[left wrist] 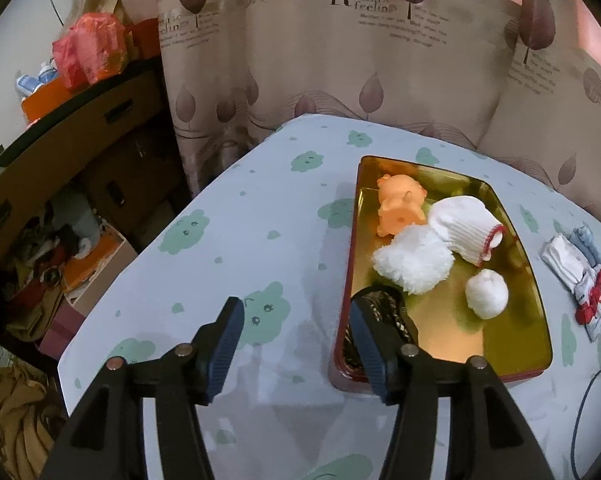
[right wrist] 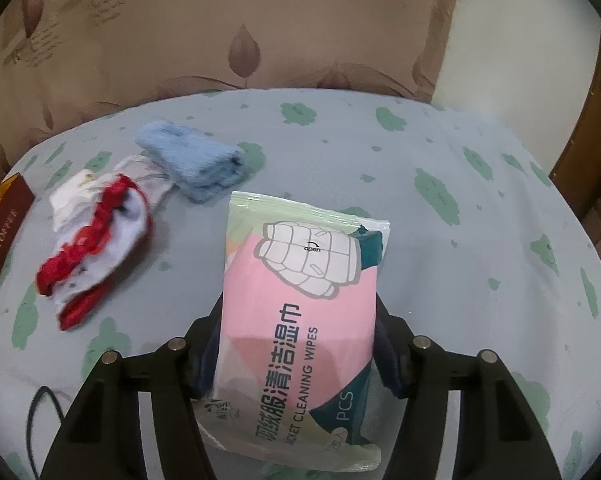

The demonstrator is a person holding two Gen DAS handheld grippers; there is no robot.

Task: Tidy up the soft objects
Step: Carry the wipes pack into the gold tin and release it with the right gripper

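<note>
A leaf-printed beige curtain [left wrist: 340,60] hangs behind a table covered in a pale blue cloth with green cloud shapes [left wrist: 220,248]. On it lies a shallow gold metal tray with a red rim [left wrist: 512,344], evidently the collecting place: it already holds an orange rubber pig toy [left wrist: 400,208], a white knitted glove with red cuff trim [left wrist: 466,228], a fluffy white pom-pom [left wrist: 414,260], a small white ball [left wrist: 486,294] and a dark patterned fabric piece [left wrist: 384,304]. The left gripper [left wrist: 296,344] stands open and empty, straddling the tray's near edge. The right gripper [right wrist: 296,344] clamps a pink-and-green pack of cleaning wipes [right wrist: 300,300], probably bound for the tray. Red-trimmed white socks [right wrist: 96,240] and a folded blue towel [right wrist: 192,160] lie outside the tray.
</note>
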